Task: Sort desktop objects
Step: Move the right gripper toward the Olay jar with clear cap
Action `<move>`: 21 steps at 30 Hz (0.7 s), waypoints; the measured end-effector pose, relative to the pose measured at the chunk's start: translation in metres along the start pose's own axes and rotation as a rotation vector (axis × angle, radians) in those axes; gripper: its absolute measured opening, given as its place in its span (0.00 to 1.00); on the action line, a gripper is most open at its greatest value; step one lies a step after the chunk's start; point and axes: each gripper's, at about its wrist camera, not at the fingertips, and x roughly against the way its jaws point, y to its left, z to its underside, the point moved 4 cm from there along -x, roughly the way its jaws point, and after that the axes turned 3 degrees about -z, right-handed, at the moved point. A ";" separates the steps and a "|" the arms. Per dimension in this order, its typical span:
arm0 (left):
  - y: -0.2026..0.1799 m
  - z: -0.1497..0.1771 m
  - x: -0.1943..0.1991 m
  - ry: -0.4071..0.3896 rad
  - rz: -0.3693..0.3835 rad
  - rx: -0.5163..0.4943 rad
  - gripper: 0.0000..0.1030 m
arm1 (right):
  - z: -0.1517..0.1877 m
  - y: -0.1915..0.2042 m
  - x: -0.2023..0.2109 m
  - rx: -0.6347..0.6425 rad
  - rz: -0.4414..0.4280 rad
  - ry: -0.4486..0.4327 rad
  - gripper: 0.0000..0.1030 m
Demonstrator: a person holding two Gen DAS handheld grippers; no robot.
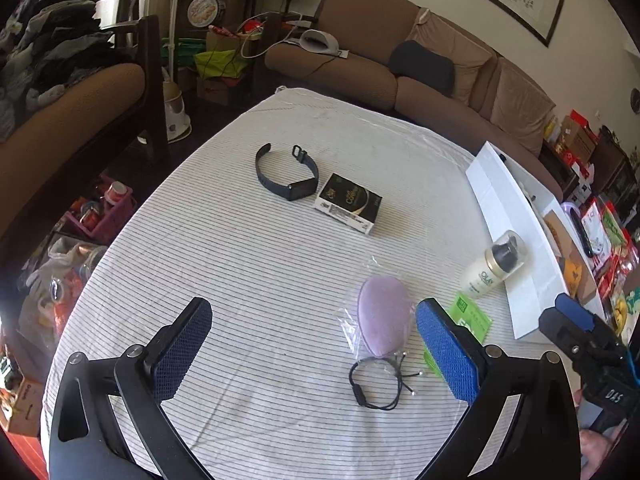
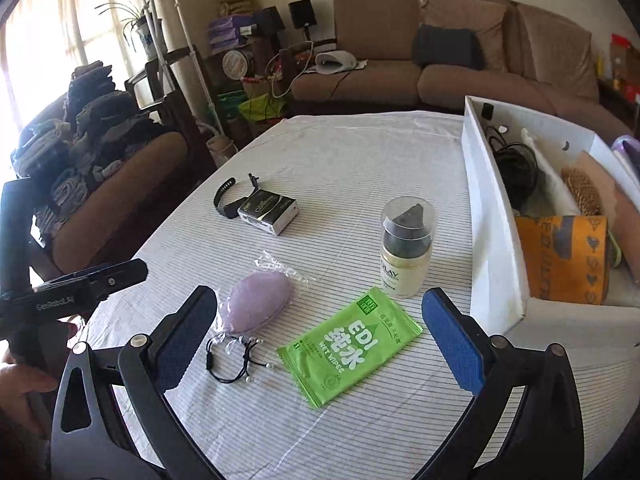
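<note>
Right wrist: wet wipes packet (image 2: 349, 347) lies between open right gripper (image 2: 320, 340) fingers

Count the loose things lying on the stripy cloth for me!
6: black wristband and small box far, Olay bottle beside the white bin, purple puff, cord bracelet, wet wipes near.

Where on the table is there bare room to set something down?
Bare cloth lies left of the watch band and sponge, up to the left gripper, and on the far side beyond the black box. The near right is crowded: sponge, cord, wipes, bottle, white bin.
</note>
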 end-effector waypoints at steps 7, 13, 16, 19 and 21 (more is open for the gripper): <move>0.020 -0.014 -0.009 0.012 0.017 0.065 1.00 | -0.014 0.003 -0.059 0.006 0.222 -0.017 0.99; 0.018 -0.040 -0.029 0.009 0.017 0.041 1.00 | -0.029 -0.025 -0.095 -0.062 0.298 0.007 0.99; 0.033 -0.048 -0.043 0.019 0.037 0.100 1.00 | -0.034 -0.037 -0.108 -0.066 0.329 0.015 0.95; 0.044 -0.047 -0.059 0.043 0.028 0.121 1.00 | -0.038 -0.048 -0.115 -0.034 0.386 0.023 0.44; 0.047 -0.043 -0.068 0.060 0.009 0.107 1.00 | -0.041 -0.051 -0.117 -0.017 0.372 0.023 0.44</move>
